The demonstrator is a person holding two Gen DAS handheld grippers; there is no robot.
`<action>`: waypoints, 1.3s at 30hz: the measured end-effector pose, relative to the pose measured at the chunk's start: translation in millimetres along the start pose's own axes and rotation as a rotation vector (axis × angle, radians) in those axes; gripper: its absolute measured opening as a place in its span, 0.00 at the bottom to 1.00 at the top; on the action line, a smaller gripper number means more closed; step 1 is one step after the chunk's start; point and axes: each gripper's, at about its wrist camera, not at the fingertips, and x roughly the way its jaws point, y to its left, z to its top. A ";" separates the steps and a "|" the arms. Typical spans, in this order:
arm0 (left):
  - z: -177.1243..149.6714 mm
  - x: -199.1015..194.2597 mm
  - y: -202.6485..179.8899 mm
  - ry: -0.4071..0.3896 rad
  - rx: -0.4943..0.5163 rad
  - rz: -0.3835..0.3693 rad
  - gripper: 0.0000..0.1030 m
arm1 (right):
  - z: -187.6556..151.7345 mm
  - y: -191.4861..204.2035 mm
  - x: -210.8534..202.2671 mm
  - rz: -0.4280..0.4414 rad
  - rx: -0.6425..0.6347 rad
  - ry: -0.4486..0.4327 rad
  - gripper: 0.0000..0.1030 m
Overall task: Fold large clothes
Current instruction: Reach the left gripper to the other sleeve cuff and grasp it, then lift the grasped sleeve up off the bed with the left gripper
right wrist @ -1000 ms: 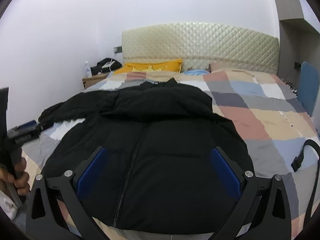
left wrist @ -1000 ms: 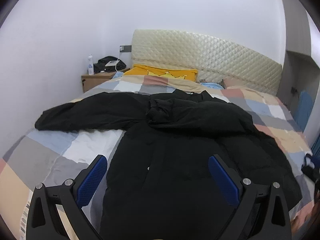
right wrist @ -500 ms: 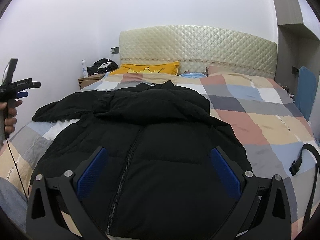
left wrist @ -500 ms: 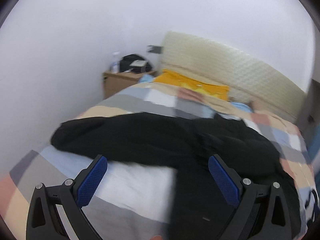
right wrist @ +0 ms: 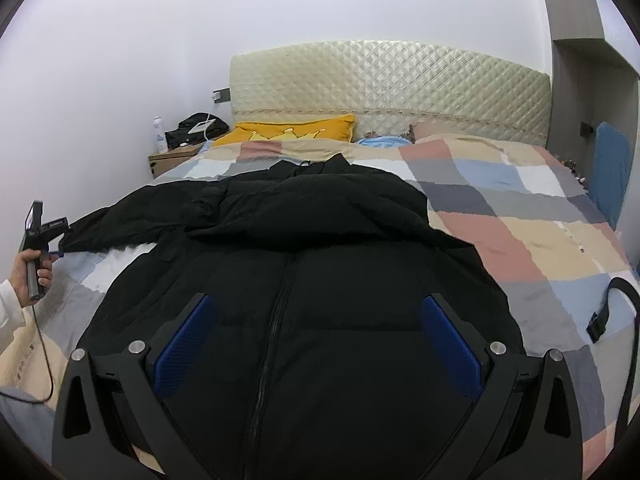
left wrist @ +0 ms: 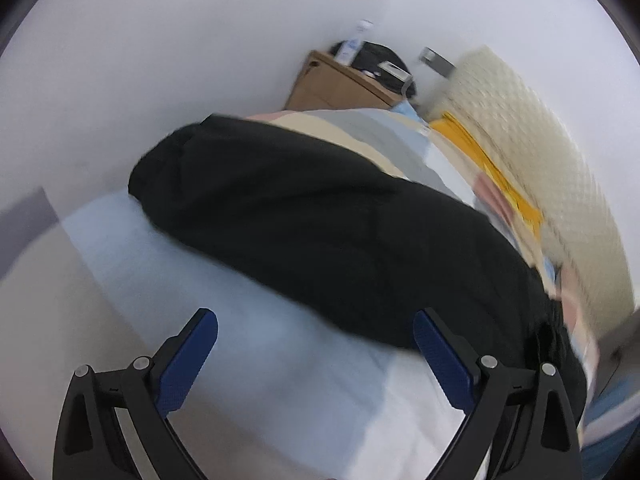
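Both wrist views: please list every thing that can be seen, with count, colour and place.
Jacket: one, black, spread on the bed, zip up.
Sleeve: one, black, stretched toward the wall side.
Quilt: one, checked pastel, covering the bed.
Pillow: one, yellow, at the headboard.
Headboard: one, cream, quilted.
Nightstand: one, wooden, beside the bed.
Bottle: one, white, on the nightstand.
Strap: one, black, on the quilt's edge.
Left gripper: open, near the sleeve.
Right gripper: open, over the jacket.
Hand: one, holding the left gripper.
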 end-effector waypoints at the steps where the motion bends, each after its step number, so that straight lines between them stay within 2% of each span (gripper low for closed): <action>1: 4.7 8.9 7.9 -0.008 -0.025 -0.012 0.95 | 1.6 0.6 1.9 -0.005 0.006 -0.001 1.00; 2: 7.9 13.0 13.0 -0.019 -0.038 -0.015 0.90 | 2.8 0.9 4.0 -0.009 0.015 0.000 1.00; 4: 13.3 19.8 25.7 -0.059 -0.088 -0.025 0.89 | 7.6 -0.4 12.4 -0.018 0.052 0.018 1.00; 7: 22.2 39.9 46.9 -0.057 -0.150 -0.055 0.89 | 12.7 -4.3 21.9 -0.024 0.106 0.033 1.00; 14: 47.8 55.9 57.4 -0.095 -0.142 -0.073 0.89 | 18.8 8.9 40.8 -0.077 0.077 0.056 1.00; 16: 55.6 60.8 57.5 -0.109 -0.137 -0.045 0.79 | 19.3 12.2 44.0 -0.083 0.070 0.060 1.00; 18: 60.6 65.9 55.1 -0.118 -0.110 -0.016 0.58 | 18.2 13.2 45.2 -0.083 0.066 0.067 1.00; 19: 61.2 65.9 54.1 -0.125 -0.102 -0.015 0.53 | 17.7 13.4 44.9 -0.084 0.063 0.070 1.00; 21: 63.7 64.5 50.3 -0.132 -0.089 -0.037 0.33 | 17.7 14.1 43.2 -0.086 0.056 0.071 1.00; 22: 65.3 62.7 47.2 -0.137 -0.078 -0.036 0.29 | 17.8 14.2 42.7 -0.089 0.054 0.070 1.00; 24: 70.2 55.5 36.2 -0.151 -0.051 -0.018 0.20 | 17.8 12.7 39.9 -0.091 0.049 0.062 1.00; 26: 74.3 44.1 26.1 -0.164 -0.036 0.003 0.16 | 18.4 13.1 38.3 -0.086 0.042 0.057 1.00; 32: 95.1 -7.4 -23.2 -0.223 0.034 0.069 0.13 | 17.9 11.3 29.8 -0.037 0.017 0.056 1.00; 37: 105.7 -64.4 -81.6 -0.321 0.060 0.060 0.13 | 15.2 3.6 18.1 -0.014 -0.002 0.033 1.00; 39: 105.0 -83.8 -100.1 -0.351 0.028 0.062 0.13 | 12.1 -2.7 14.4 0.006 0.009 0.035 1.00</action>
